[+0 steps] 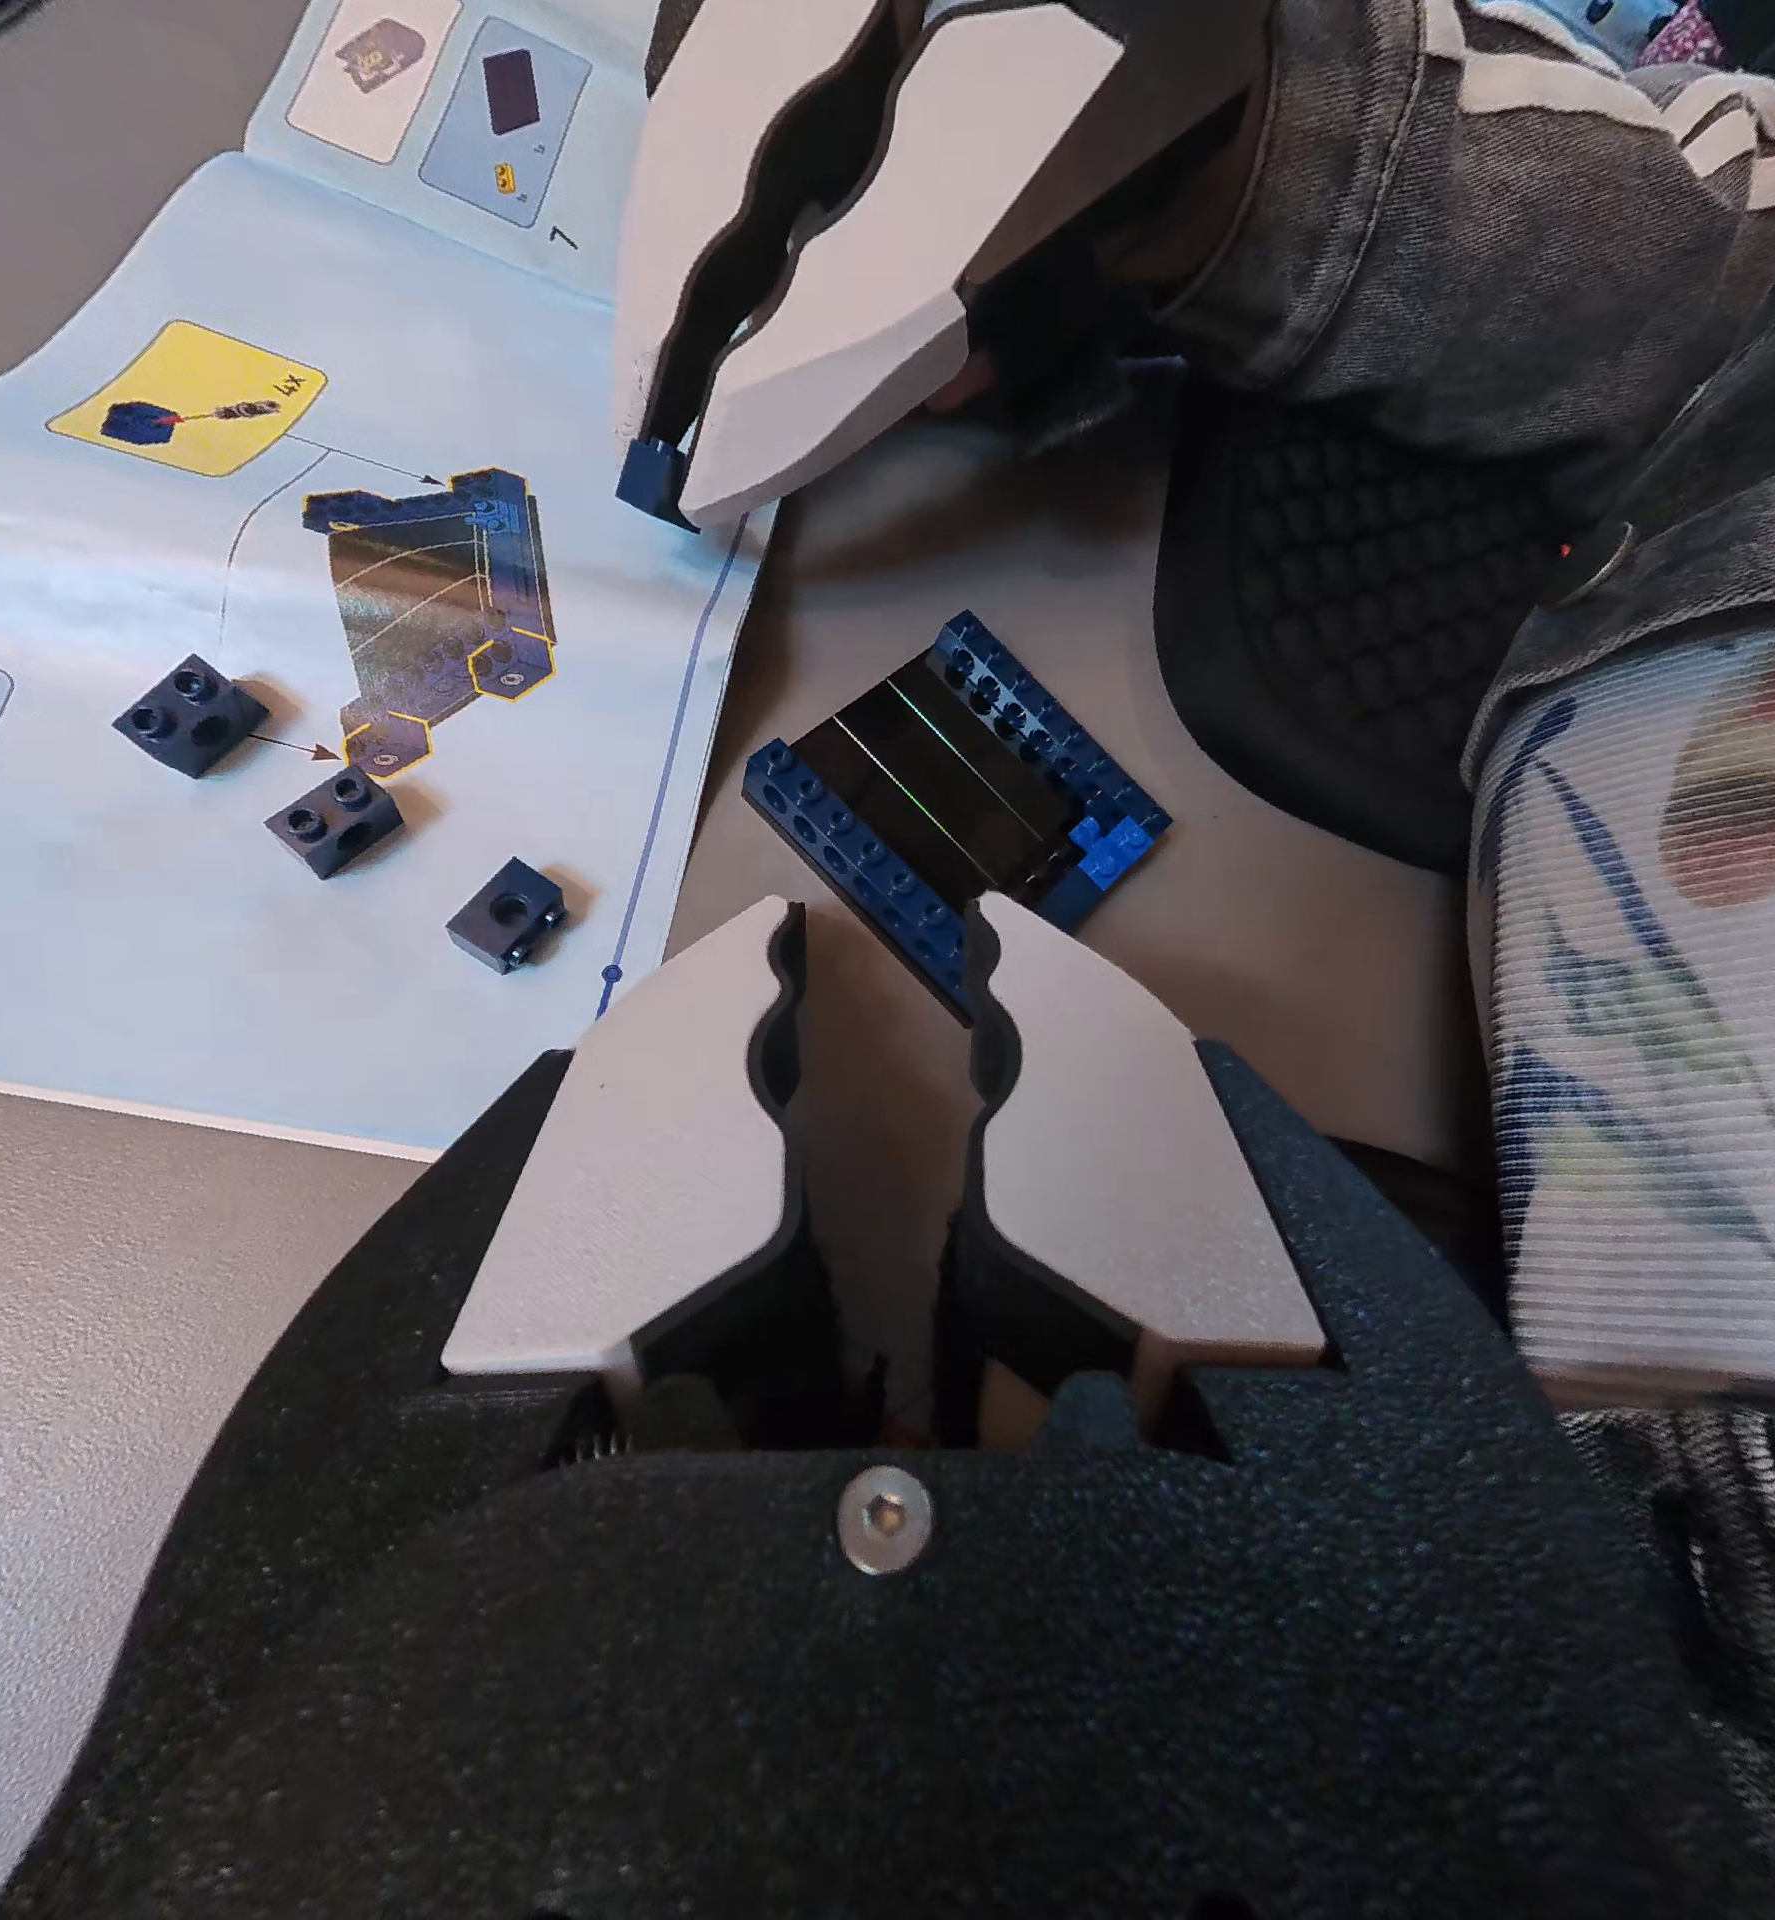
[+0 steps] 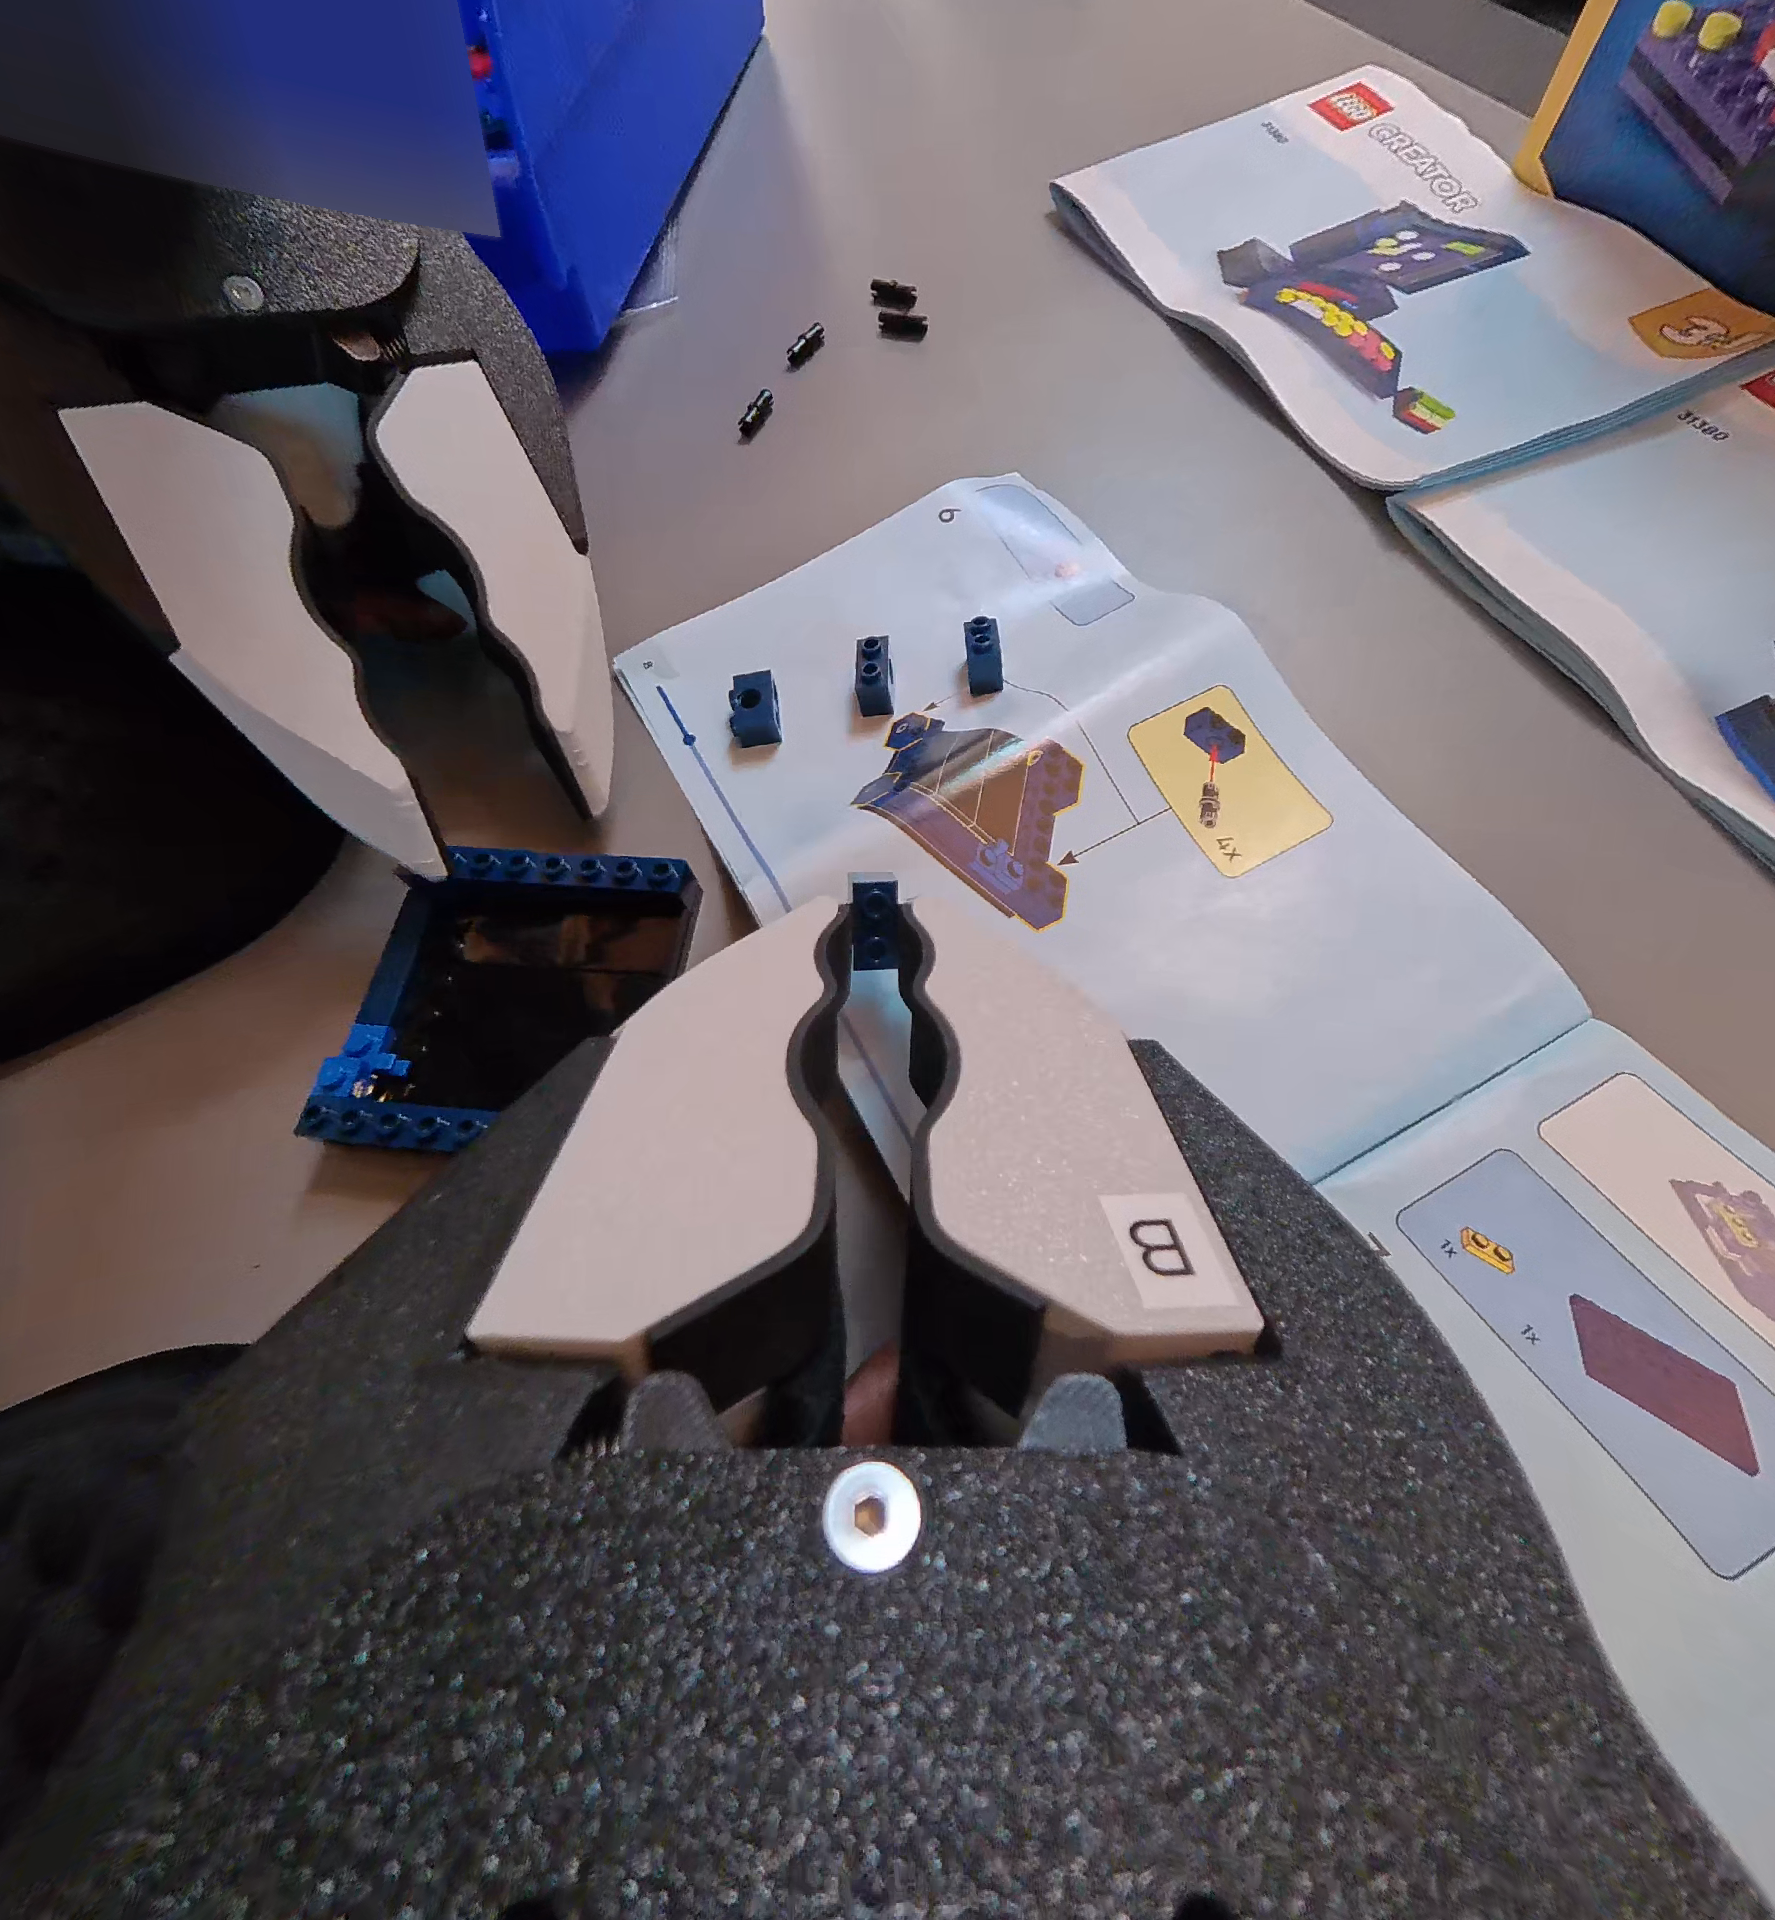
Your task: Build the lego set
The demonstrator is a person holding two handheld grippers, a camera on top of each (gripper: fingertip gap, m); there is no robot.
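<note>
The right tongs (image 2: pixel 875 925) pinch a small dark blue brick (image 2: pixel 875 920), studs facing the camera, above the open instruction booklet (image 2: pixel 1278 935) near its edge. The left tongs (image 1: pixel 888 914) stand open, one fingertip (image 1: pixel 982 935) touching the dark blue frame assembly (image 1: pixel 956 790), which lies on bare counter (image 1: pixel 1226 987) beside the booklet. Three loose bricks (image 1: pixel 332 821) rest on the printed page.

Lettered booklets (image 2: pixel 1309 260), sticker (image 2: pixel 1163 1247); seemingly legible.

Dark blue bricks (image 1: pixel 334 823), black-panelled blue frame (image 1: pixel 950 800), pale blue booklet (image 1: pixel 135 935).
</note>
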